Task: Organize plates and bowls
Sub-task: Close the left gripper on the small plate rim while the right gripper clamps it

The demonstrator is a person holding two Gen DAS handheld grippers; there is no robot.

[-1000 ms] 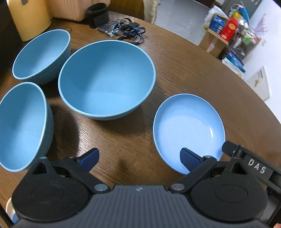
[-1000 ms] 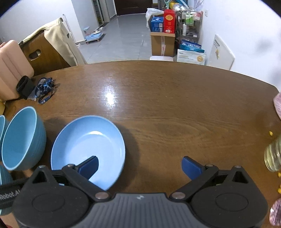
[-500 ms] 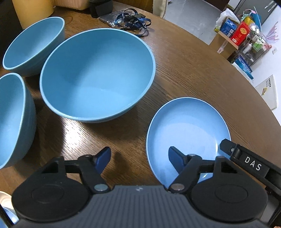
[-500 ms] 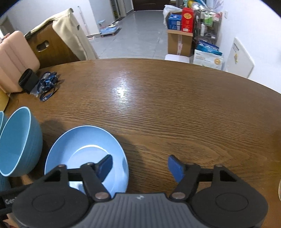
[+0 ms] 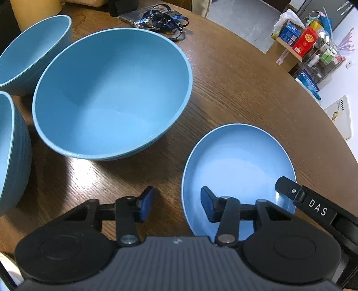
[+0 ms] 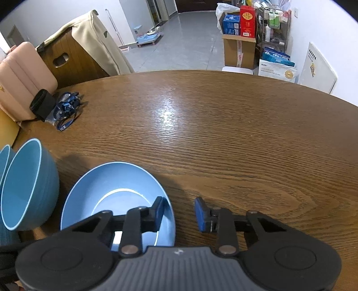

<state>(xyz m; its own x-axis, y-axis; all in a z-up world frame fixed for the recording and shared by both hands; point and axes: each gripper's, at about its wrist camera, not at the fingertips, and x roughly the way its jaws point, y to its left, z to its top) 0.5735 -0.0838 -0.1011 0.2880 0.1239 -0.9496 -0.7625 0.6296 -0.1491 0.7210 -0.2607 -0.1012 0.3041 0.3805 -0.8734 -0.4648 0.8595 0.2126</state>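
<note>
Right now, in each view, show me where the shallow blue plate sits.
Left wrist view: plate at lower right, right of the big bowl.
Right wrist view: plate at lower left, just right of that bowl.
Shared landmark: blue lanyard at the table's far side.

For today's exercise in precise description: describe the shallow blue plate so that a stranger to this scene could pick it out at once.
Start at the round wooden table and find the cluster of blue dishes. Beside the large bowl, nearest both grippers, lies the plate. It alone is flat, shallow and paler blue; its neighbours are all deep bowls.
</note>
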